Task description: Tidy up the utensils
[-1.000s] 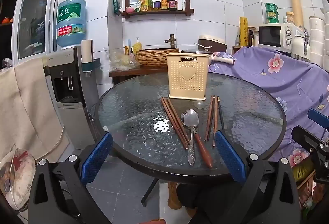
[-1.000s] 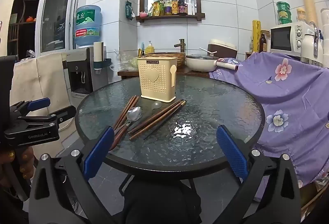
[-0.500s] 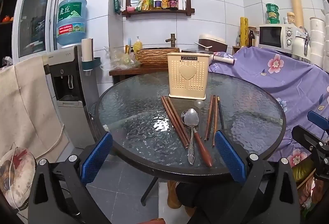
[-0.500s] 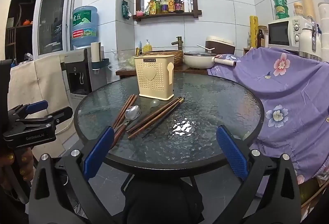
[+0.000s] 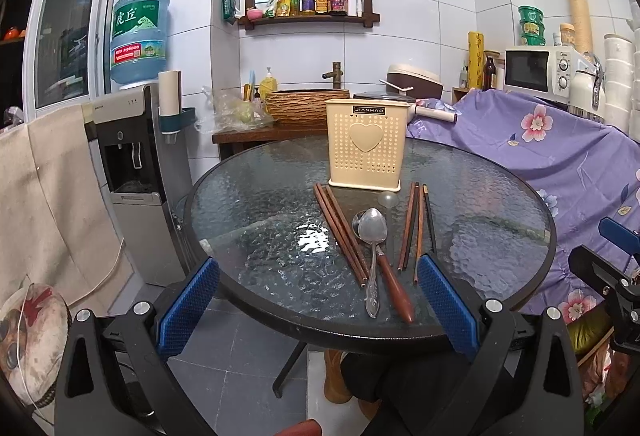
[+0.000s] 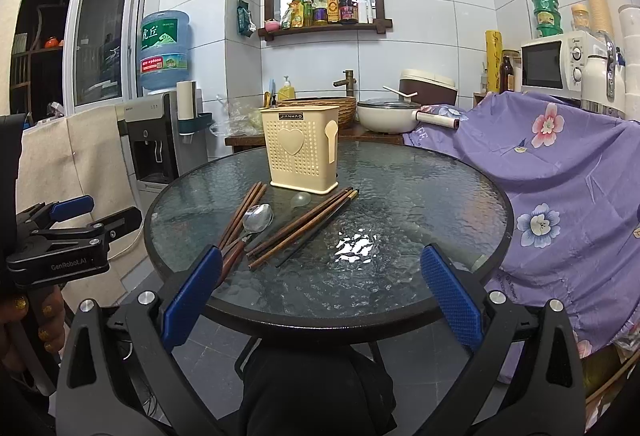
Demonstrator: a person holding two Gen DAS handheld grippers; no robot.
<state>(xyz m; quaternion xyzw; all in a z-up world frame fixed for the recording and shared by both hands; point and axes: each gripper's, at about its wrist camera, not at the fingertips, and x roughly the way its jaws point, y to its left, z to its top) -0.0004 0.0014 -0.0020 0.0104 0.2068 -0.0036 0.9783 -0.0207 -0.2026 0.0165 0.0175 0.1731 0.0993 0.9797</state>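
Both tongs hang wide and empty at the near edge of the worktop (image 5: 248, 220), the left tongs (image 5: 316, 300) facing the utensils almost head-on, the right tongs (image 6: 320, 292) off to the side of them. The holder (image 5: 366, 146) stands upright toward the far side; everything to sort lies flat just in front of it: a chopstick bundle (image 5: 340, 230) fanning out from its left corner, another chopstick bundle (image 5: 416, 224) from its right, and between them a steel spoon (image 5: 373, 236) beside a wooden-handled utensil (image 5: 394, 286), with a pale spoon (image 5: 388, 199) close to the holder's base. Nothing is in the holder yet, so the first pick is likely next. The near handle ends are the easiest reach. Thin sticks on glass may slip, so closing low across one bundle and then tipping it upright over the holder's open top seems wise.
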